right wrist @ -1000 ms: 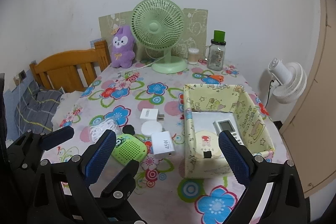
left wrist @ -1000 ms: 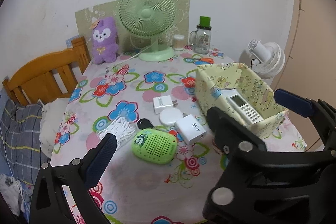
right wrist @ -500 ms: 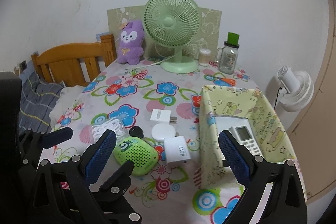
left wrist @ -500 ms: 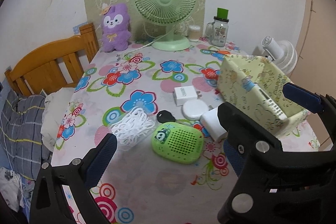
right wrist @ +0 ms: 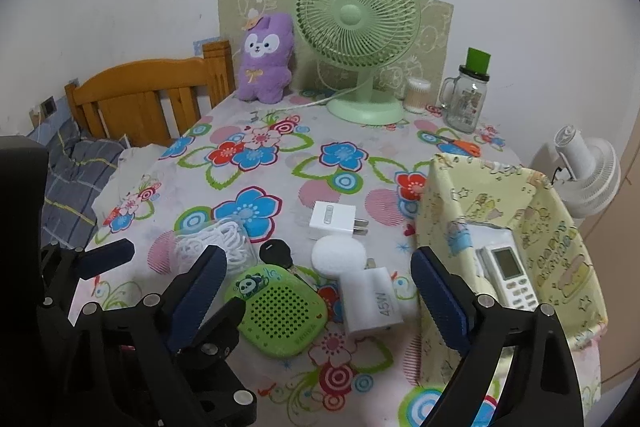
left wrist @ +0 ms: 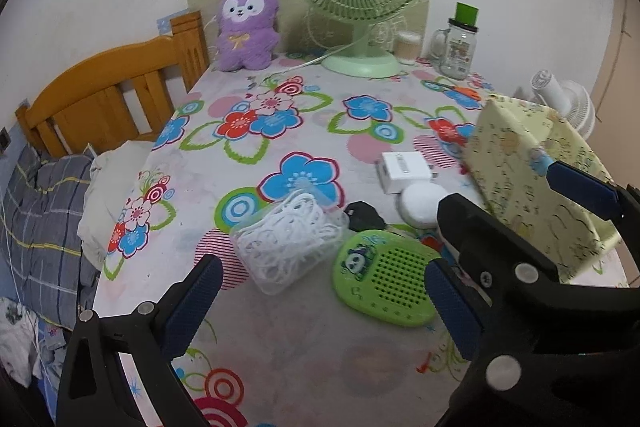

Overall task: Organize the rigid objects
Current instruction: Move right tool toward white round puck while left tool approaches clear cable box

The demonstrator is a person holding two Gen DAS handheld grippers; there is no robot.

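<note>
Flowered cloth covers the table (right wrist: 280,155), which stands against a white wall with a wooden bed frame (right wrist: 148,95) off its left edge. Along the far edge, from left to right, stand a purple plush toy (right wrist: 266,59), a green fan (right wrist: 358,27), a small jar of cotton swabs (right wrist: 418,94) and a glass mug (right wrist: 466,103) with a green lid. Near the front edge, again from the left, lie a clear bag of white cable (right wrist: 218,247), a black key (right wrist: 276,253), a green speaker (right wrist: 280,309), a round white disc (right wrist: 338,255) with a small white plug (right wrist: 332,221) just behind it, and a larger white charger (right wrist: 372,301) touching the disc. At the right edge sits a yellow fabric box (right wrist: 560,227) holding a white remote (right wrist: 510,275). The left gripper (left wrist: 320,301) hangs over the bag and speaker, jaws spread and empty. The right gripper (right wrist: 316,297), jaws wide but just now narrowing a little, frames the speaker and charger without touching them.
</note>
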